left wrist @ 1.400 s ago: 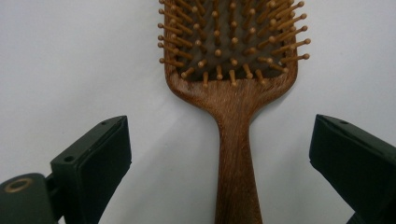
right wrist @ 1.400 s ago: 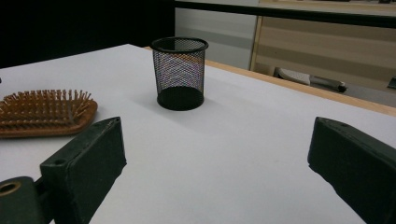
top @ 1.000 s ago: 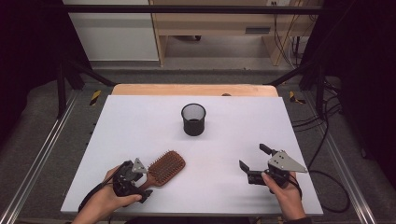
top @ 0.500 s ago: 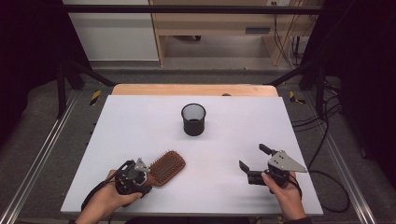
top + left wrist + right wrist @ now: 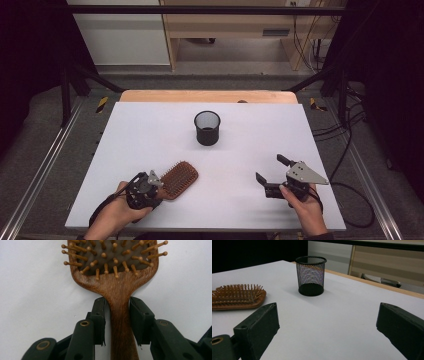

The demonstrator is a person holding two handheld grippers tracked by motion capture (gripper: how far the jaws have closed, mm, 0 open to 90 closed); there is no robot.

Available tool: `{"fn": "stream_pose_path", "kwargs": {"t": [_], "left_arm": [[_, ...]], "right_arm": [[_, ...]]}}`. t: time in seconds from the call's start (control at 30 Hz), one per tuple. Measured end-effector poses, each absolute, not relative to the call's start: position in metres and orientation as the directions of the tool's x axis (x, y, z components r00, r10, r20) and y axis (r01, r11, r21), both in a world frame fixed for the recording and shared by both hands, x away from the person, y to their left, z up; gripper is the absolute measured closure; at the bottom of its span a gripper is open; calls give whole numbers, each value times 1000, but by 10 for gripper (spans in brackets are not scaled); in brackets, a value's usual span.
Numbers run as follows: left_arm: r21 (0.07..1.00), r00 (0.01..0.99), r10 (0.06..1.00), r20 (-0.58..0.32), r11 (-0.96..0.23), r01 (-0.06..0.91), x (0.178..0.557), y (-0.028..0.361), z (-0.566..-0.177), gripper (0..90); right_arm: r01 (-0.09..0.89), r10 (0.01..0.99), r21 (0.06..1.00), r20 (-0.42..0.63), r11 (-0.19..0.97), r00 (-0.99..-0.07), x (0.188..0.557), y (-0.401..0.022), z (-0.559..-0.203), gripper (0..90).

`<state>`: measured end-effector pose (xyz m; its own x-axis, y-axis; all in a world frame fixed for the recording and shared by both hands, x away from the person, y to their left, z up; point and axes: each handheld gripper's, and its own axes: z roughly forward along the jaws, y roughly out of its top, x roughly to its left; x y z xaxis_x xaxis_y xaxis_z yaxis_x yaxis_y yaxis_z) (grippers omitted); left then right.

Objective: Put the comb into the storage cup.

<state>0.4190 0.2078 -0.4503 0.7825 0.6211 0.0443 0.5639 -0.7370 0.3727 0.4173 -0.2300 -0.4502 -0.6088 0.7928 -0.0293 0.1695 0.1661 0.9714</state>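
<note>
White table (image 5: 150, 130), wooden bench (image 5: 235, 25) behind, grey floor (image 5: 45, 135).

A lab: white test table (image 5: 150, 130) on metal rails (image 5: 40, 170), black frame, trailing cables (image 5: 345, 145).

**Table surface and items resting on it**

The table (image 5: 150, 130) carries a flat white top with a bare wooden strip showing along its far edge. Two items lie directly on the white surface. A wooden hairbrush (image 5: 179, 178) lies near the front left, bristles up, its head angled toward the middle of the table and its handle pointing toward the front left corner. A black mesh cup (image 5: 207, 128) stands upright near the centre, toward the far side, well apart from the hairbrush, open end up.
</note>
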Motion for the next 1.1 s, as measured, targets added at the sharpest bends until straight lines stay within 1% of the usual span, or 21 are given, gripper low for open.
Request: {"fn": "stream_pose_path", "kwargs": {"t": [0.23,0.37,0.53,0.77,0.87,0.97,1.1], "left_arm": [[382,775,629,54,-730,566,417,207,-451,670],[395,780,625,34,-725,564,418,210,-452,717],[412,778,625,63,-726,550,413,208,-453,727],[495,763,643,66,-685,534,411,213,-454,728],[537,761,644,78,-670,512,414,210,-452,728],[583,770,627,117,-671,459,418,203,-449,728],[617,767,630,123,-654,438,426,191,-449,728]], "right_arm": [[171,790,970,-32,172,-612,418,-229,-451,46],[172,790,970,-33,174,-613,418,-229,-451,46],[174,789,969,-32,175,-614,418,-229,-451,47],[174,789,969,-31,174,-614,418,-229,-451,47],[174,788,969,-32,175,-615,418,-229,-451,47],[175,787,969,-29,173,-617,417,-228,-451,49],[188,778,965,-24,182,-628,417,-226,-451,49]]}}
